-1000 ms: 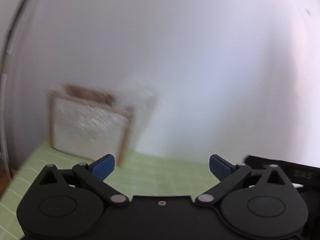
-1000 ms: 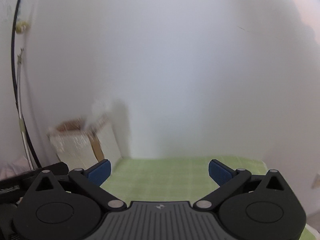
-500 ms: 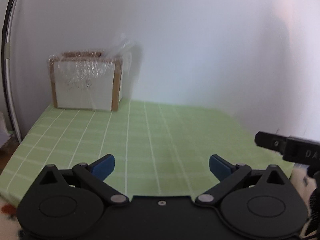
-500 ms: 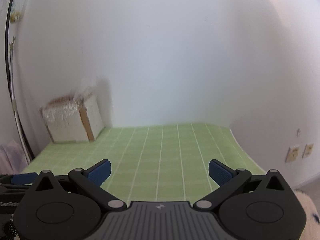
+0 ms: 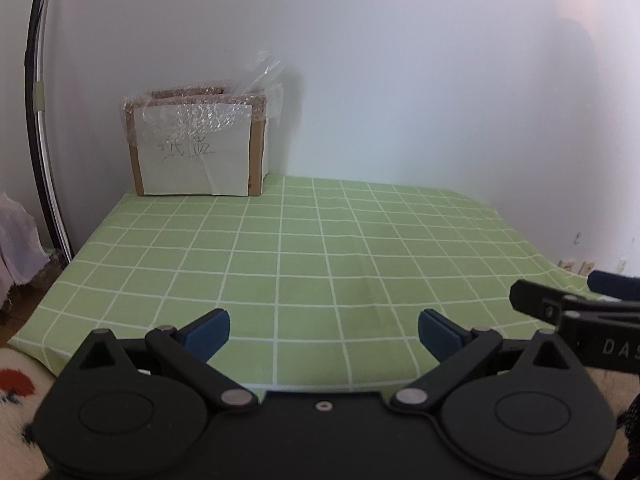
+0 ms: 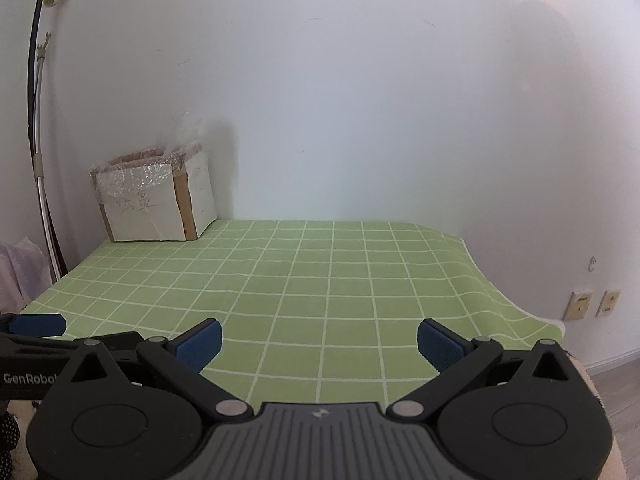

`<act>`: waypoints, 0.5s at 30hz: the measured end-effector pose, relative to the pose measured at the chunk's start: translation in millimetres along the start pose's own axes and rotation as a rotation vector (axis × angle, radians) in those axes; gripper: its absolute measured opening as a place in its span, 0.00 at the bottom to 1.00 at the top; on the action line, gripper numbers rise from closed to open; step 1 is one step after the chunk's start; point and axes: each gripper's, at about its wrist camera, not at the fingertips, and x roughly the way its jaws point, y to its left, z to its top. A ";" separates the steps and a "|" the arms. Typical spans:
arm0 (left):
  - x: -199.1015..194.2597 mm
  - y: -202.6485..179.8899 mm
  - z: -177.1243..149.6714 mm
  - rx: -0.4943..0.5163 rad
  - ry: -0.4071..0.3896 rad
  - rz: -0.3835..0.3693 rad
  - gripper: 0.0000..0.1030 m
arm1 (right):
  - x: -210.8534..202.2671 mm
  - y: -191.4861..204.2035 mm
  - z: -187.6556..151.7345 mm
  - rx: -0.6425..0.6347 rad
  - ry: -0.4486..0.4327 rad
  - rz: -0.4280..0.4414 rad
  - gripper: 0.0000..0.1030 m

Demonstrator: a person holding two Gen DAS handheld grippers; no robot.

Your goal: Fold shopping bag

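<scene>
No shopping bag shows in either view. My left gripper (image 5: pixel 324 332) hangs open over the near edge of a table covered by a green checked cloth (image 5: pixel 300 248), with nothing between its blue pads. My right gripper (image 6: pixel 318 342) is open too, above the same near edge of the green cloth (image 6: pixel 312 276), and holds nothing. The right gripper's black fingers (image 5: pixel 560 308) reach in at the right of the left wrist view. The left gripper's blue fingertip (image 6: pixel 38 325) pokes in at the left of the right wrist view.
A cardboard box (image 5: pixel 196 148) with a white paper label and bubble wrap stands at the far left corner against the white wall; it is seen again as the box (image 6: pixel 150 200). A dark curved pole (image 5: pixel 38 120) rises at the left. Wall sockets (image 6: pixel 592 304) sit low at the right.
Both cameras have tilted down from the wall, so the green cloth now fills the lower views. Each gripper's fingers now show in the other's view. Both stayed open.
</scene>
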 end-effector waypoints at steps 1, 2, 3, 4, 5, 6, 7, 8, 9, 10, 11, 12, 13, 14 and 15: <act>-0.2 1.2 0.2 -0.008 0.000 -0.003 0.99 | -0.3 1.7 0.1 -0.003 0.001 0.001 1.00; 0.1 2.1 0.3 -0.013 0.000 -0.005 0.99 | -0.5 3.1 -0.4 -0.008 0.002 0.003 1.00; 0.4 2.1 0.4 -0.016 0.000 -0.002 0.99 | -0.6 4.5 -0.7 -0.013 0.002 0.002 1.00; 0.5 1.9 0.3 -0.017 0.000 0.000 0.99 | -0.4 5.6 -1.1 -0.017 0.003 -0.001 1.00; 0.1 1.2 -0.2 -0.014 -0.001 0.003 0.99 | -0.4 6.6 -1.4 -0.020 0.004 -0.004 1.00; -0.1 0.8 -0.5 -0.013 -0.002 0.004 0.99 | -0.5 6.7 -1.7 -0.020 0.005 -0.005 1.00; -0.4 0.9 -0.6 -0.013 -0.003 0.005 0.99 | -0.3 6.5 -2.0 -0.018 0.008 -0.006 1.00; -0.6 1.3 -0.7 -0.016 -0.006 0.003 0.99 | 0.6 6.0 -2.4 -0.017 0.011 -0.008 1.00; -0.7 2.2 -0.9 -0.022 -0.008 -0.001 0.99 | 1.0 5.4 -2.6 -0.015 0.014 -0.010 1.00; -0.4 3.1 -0.9 -0.028 -0.009 -0.004 0.99 | 0.9 4.9 -2.8 -0.014 0.014 -0.013 1.00; 0.0 3.7 -1.3 -0.034 -0.010 -0.001 0.99 | 1.5 4.5 -3.0 -0.015 0.016 -0.014 1.00; 0.5 4.5 -1.4 -0.040 -0.010 0.003 0.99 | 2.0 4.1 -3.2 -0.017 0.018 -0.015 1.00; 0.9 5.2 -1.3 -0.044 -0.009 0.003 0.99 | 2.1 3.5 -3.4 -0.017 0.018 -0.017 1.00; 1.1 5.3 -1.3 -0.046 -0.008 0.003 0.99 | 2.2 2.9 -3.5 -0.017 0.018 -0.019 1.00; 0.8 5.2 -1.4 -0.044 -0.010 0.003 0.99 | 2.3 2.4 -3.5 -0.018 0.018 -0.018 1.00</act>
